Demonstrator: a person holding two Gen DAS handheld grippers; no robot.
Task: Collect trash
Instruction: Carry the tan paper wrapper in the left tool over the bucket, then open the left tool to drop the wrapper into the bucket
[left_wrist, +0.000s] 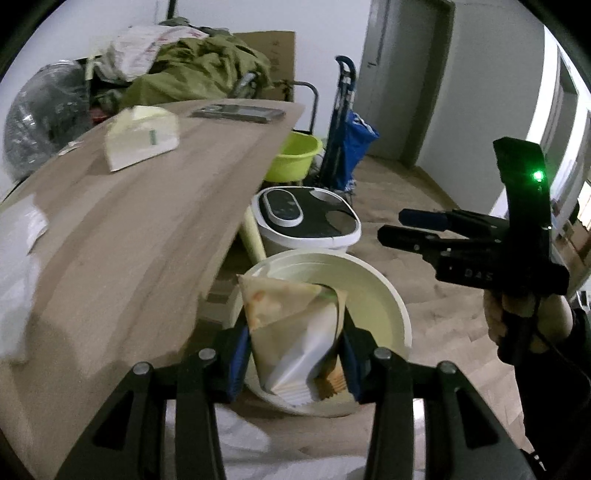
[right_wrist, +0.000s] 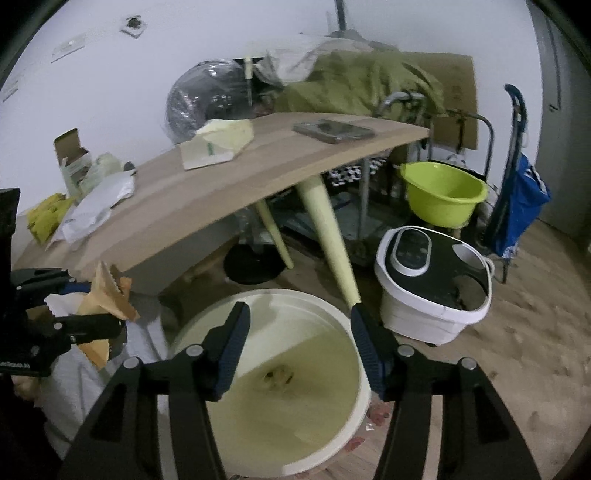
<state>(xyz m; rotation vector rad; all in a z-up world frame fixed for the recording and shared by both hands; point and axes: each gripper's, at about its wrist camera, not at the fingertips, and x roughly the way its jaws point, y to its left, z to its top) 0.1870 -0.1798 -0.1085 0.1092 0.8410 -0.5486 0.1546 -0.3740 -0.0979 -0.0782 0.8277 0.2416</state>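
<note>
My left hand-held gripper (left_wrist: 295, 354) is clamped on a crumpled paper wrapper (left_wrist: 295, 332) above the bin (right_wrist: 360, 402), not yet dropped. My right hand-held gripper (right_wrist: 299, 350) hangs empty, jaws apart, over scraps in the bin; papers (right_wrist: 96, 206) near the tabletop's (right_wrist: 240, 192) left edge remain.

The table (right_wrist: 207, 206) has a wood-tone top and pale tapered legs (right_wrist: 332, 236). A phone (right_wrist: 332, 131) lies flat near its far edge. A small open box (right_wrist: 72, 158) stands at the wall end. Behind the table, an olive cloth (right_wrist: 354, 79) is heaped beside a fan (right_wrist: 205, 101) wrapped in clear plastic. On the floor (right_wrist: 517, 332), a white appliance (right_wrist: 432, 288) with a black top stands near one leg. A green basin (right_wrist: 443, 194) sits behind it. A blue trolley (right_wrist: 517, 199) leans near the door (left_wrist: 402, 74).
</note>
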